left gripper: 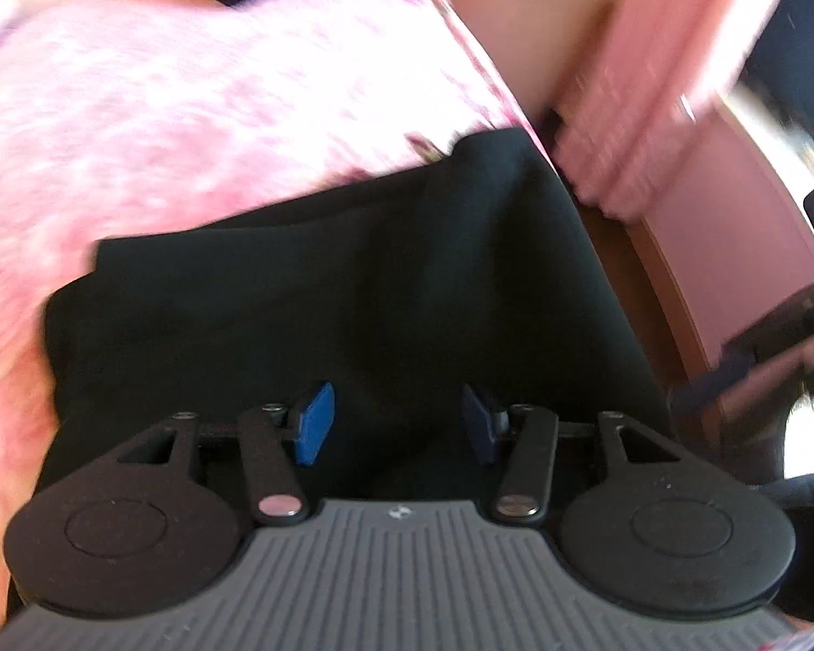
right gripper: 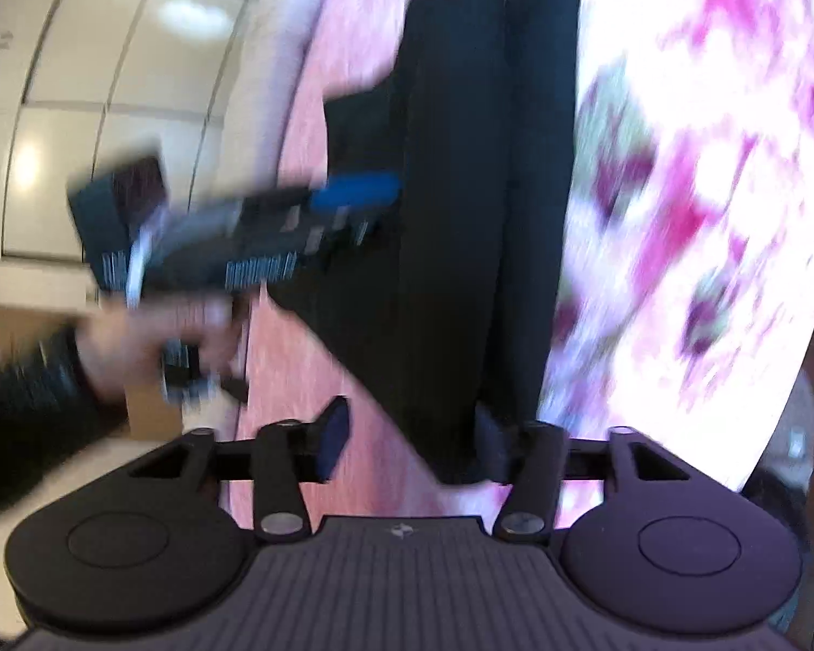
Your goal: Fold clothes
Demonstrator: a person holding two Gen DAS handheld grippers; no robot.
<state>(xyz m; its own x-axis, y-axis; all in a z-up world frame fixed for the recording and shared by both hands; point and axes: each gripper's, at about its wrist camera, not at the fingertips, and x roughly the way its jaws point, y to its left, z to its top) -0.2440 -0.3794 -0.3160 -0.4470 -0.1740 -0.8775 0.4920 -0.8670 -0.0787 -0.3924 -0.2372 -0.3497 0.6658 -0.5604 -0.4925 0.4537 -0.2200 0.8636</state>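
On the pink flowery bed (left gripper: 201, 103) lies the black garment (left gripper: 353, 293), folded long. Our left tongs (left gripper: 396, 423) and right tongs (right gripper: 407, 442) both stand apart, gripping nothing. If we grab only one layer, we think the fold may fall open.

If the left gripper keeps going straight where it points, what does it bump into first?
Most likely the black garment. The left gripper has its jaws apart right over that dark cloth, which lies on the pink bedspread. Blur hides how near it is.
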